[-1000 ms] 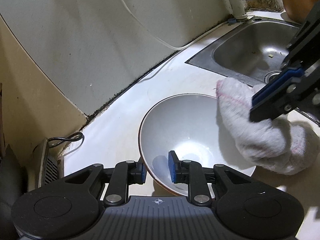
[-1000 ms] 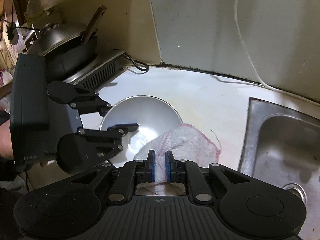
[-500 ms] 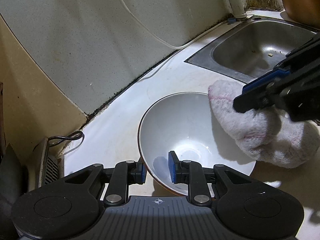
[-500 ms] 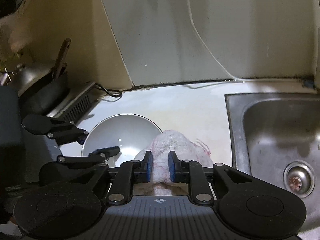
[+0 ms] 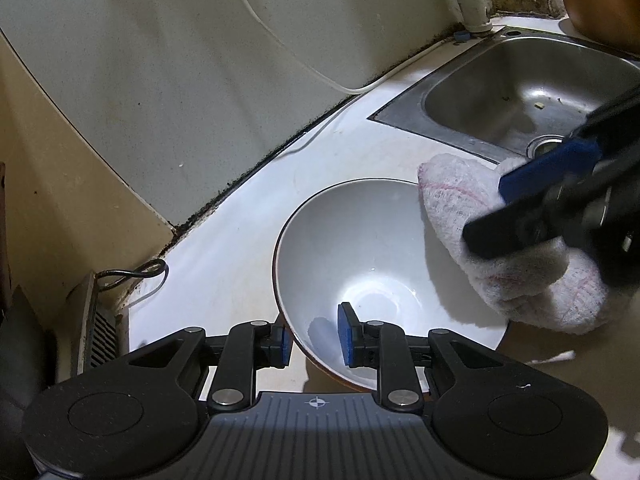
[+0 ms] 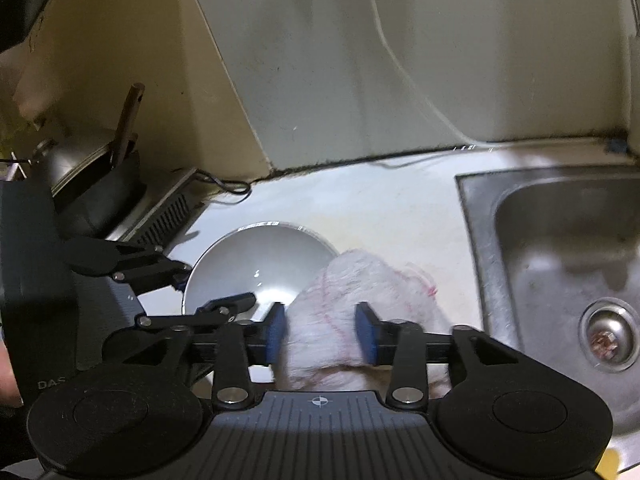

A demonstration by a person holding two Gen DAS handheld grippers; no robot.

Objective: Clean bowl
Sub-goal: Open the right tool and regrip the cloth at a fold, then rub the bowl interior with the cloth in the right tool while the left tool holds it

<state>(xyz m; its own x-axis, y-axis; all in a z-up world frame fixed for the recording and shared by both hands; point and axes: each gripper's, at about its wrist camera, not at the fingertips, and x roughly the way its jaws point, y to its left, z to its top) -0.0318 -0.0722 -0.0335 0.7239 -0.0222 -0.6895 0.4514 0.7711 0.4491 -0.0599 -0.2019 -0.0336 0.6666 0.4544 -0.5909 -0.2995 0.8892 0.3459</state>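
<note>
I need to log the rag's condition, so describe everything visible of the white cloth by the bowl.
The white woven cloth with thin pink stripes looks soft and thick, bunched into a rumpled lump. It lies on the pale countertop between the white ceramic bowl and the steel sink, one end draped over the bowl's rim. The right gripper straddles it, jaws opening, blue pads at its sides and no longer squeezing. A frayed edge points toward the sink.
</note>
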